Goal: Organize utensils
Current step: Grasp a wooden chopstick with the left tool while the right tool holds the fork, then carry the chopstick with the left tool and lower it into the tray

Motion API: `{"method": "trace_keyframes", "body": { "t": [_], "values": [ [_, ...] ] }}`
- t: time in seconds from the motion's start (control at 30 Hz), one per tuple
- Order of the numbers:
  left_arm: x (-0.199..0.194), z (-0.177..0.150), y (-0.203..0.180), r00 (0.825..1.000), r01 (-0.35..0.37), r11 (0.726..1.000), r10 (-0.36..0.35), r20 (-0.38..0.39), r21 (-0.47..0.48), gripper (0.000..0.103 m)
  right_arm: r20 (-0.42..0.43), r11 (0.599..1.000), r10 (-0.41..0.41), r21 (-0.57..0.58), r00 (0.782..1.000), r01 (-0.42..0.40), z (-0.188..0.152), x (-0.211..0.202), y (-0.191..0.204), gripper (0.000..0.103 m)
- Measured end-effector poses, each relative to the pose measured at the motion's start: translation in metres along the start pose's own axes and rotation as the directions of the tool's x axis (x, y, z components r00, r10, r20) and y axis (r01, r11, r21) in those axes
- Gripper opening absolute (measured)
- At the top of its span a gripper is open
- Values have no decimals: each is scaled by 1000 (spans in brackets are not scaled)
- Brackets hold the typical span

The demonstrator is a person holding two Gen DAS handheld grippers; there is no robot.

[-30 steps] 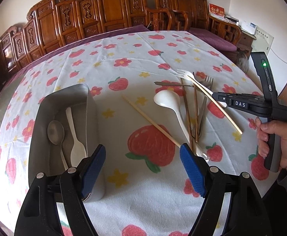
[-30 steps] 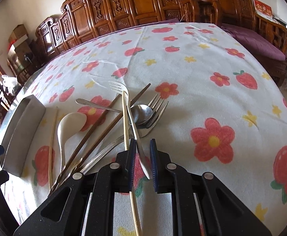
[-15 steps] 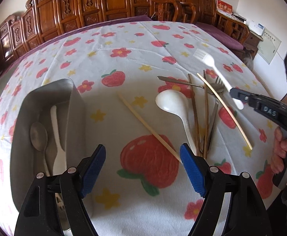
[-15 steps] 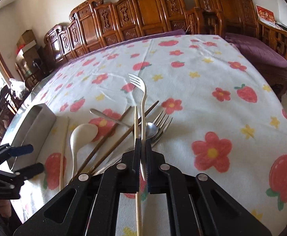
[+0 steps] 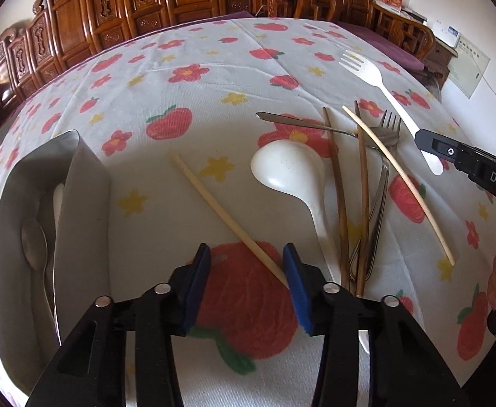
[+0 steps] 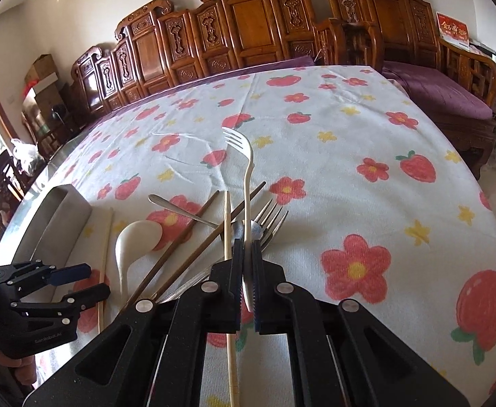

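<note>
Closing left tongs (image 5: 246, 264) hide the pale chopstick's (image 5: 224, 210) end; right tongs (image 6: 246, 271) pinch the white fork (image 6: 246, 183)

The far half of the worktop (image 6: 315, 108) lies bare, cloth only, open for a hand to pass. Toward the near edge the way narrows: a metal tray (image 5: 78, 183) stands at the left edge, and a tangle of chopsticks, forks and a white ladle (image 5: 292, 173) crowds the right side. Between them a bare strip runs, crossed only by one pale chopstick (image 5: 227, 217). Carved wooden chairs (image 6: 248, 34) wall the far edge.
</note>
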State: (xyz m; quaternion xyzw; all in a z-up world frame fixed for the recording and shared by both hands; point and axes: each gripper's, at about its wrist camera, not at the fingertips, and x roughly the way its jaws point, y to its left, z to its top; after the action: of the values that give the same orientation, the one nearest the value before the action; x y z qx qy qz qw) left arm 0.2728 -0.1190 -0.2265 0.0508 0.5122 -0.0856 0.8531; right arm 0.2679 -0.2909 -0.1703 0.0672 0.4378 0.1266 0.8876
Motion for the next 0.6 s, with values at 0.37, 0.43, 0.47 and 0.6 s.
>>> {"method": "trace_keyframes", "body": {
  "t": [0.37, 0.43, 0.47, 0.6],
  "values": [
    [-6, -8, 17, 1000, -17, 1000, 17, -15, 3, 4, 5, 999, 4, -39, 1000, -3, 0, -2, 19, 6],
    [-8, -11, 18, 1000, -18, 1000, 18, -14, 11, 4, 3, 999, 9, -48, 1000, -8, -1, -2, 24, 6],
    [-10, -12, 18, 1000, -17, 1000, 17, -12, 14, 4, 1, 999, 10, -51, 1000, -10, -1, -2, 26, 6],
    [-21, -14, 19, 1000, -8, 1000, 8, 8, 19, 4, -4, 998, 17, -57, 1000, -17, -2, -2, 33, 6]
  ]
}}
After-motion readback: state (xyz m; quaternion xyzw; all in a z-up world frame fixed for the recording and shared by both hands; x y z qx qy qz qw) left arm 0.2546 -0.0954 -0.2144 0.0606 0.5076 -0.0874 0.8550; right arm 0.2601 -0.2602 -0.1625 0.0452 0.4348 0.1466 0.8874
